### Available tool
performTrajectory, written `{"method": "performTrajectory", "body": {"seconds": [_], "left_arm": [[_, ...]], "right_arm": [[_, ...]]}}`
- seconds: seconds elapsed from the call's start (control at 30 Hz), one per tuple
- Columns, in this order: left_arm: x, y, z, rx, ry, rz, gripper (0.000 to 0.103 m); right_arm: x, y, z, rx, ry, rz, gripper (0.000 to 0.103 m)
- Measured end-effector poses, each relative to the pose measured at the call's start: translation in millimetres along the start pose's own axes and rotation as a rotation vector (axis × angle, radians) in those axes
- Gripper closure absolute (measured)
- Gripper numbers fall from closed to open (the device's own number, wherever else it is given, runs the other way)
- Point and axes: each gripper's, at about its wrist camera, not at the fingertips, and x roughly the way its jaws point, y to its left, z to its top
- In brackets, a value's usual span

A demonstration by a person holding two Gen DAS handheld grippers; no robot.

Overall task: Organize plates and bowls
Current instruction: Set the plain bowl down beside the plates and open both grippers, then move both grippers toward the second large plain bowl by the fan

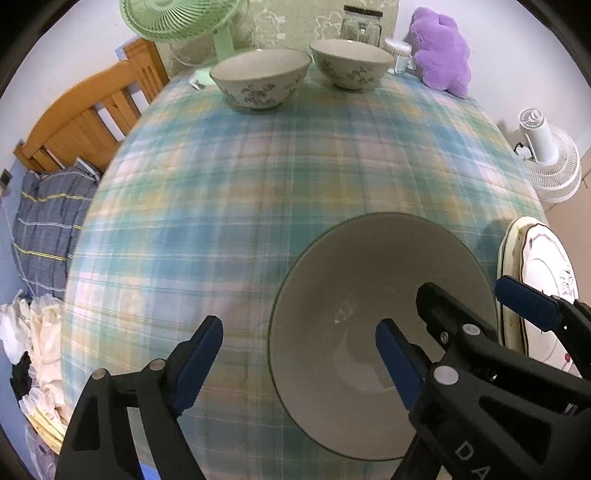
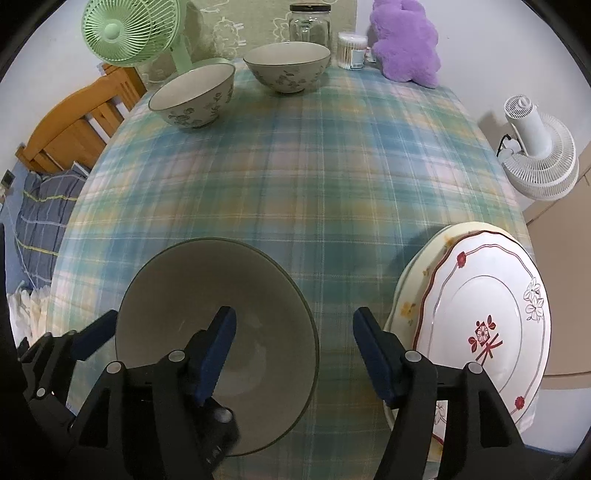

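A large grey-green bowl (image 1: pixel 369 295) stands near the front of the plaid table; it also shows in the right wrist view (image 2: pixel 207 280). My left gripper (image 1: pixel 299 358) is open, one finger outside the bowl's left rim, the other over its inside. My right gripper (image 2: pixel 295 350) is open, its left finger over the bowl, its right finger beside a stack of plates (image 2: pixel 484 295). The top plate is white with red trim. Two floral bowls (image 1: pixel 260 79) (image 1: pixel 351 62) stand apart at the far edge.
At the far edge stand a green fan (image 2: pixel 125 33), a glass jar (image 2: pixel 309 22), a cotton swab tub (image 2: pixel 351 50) and a purple plush toy (image 2: pixel 406 40). A wooden bed frame (image 1: pixel 85 114) is at the left. A white fan (image 2: pixel 535 147) is at the right.
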Motion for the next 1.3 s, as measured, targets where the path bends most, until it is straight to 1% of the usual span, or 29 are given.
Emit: {"method": "performTrajectory", "body": {"seconds": [0.27,0.33,0.47,0.63,0.77,0.87,0.93,1.03,1.2,1.3], "left_arm": [[-23.0,-0.3,9.5,0.007,-0.069,0.026,0.016],[-28.7,-0.3,14.5,0.007,-0.085,0.021,0.016],[-40.6,3.4,28.7,-0.007,-0.112,0.013,0.017],[-53.0,13.5,51.0,-0.034,-0.156,0.028,0.017],[-58.9,23.2,71.9,-0.039,-0.185,0.036,0.021],[-60.9,29.9,88.8,-0.040,-0.209,0.051,0.022],[-59.6,35.0,97.6,-0.045,-0.216,0.054,0.022],[-55.6,45.3,113.1,-0.053,-0.228,0.038,0.028],[-50.6,58.9,136.7,-0.064,-0.251,0.027,0.028],[-44.7,66.7,156.7,-0.055,-0.259,0.028,0.028]], "right_arm": [[-19.6,0.7,6.7,-0.029,-0.055,0.014,0.033],[-26.7,1.5,11.2,-0.042,-0.076,0.018,0.033],[-40.2,5.2,22.3,-0.055,-0.101,-0.002,0.033],[-54.1,13.9,44.3,-0.086,-0.149,0.011,0.033],[-59.0,21.5,64.5,-0.083,-0.170,0.027,0.033],[-61.3,28.3,80.0,-0.075,-0.191,0.031,0.033],[-61.9,33.5,91.3,-0.070,-0.208,0.027,0.033],[-58.7,41.0,107.0,-0.073,-0.217,0.030,0.033],[-50.9,55.2,132.2,-0.072,-0.232,0.030,0.033],[-46.5,62.7,146.2,-0.071,-0.247,0.026,0.033]]}}
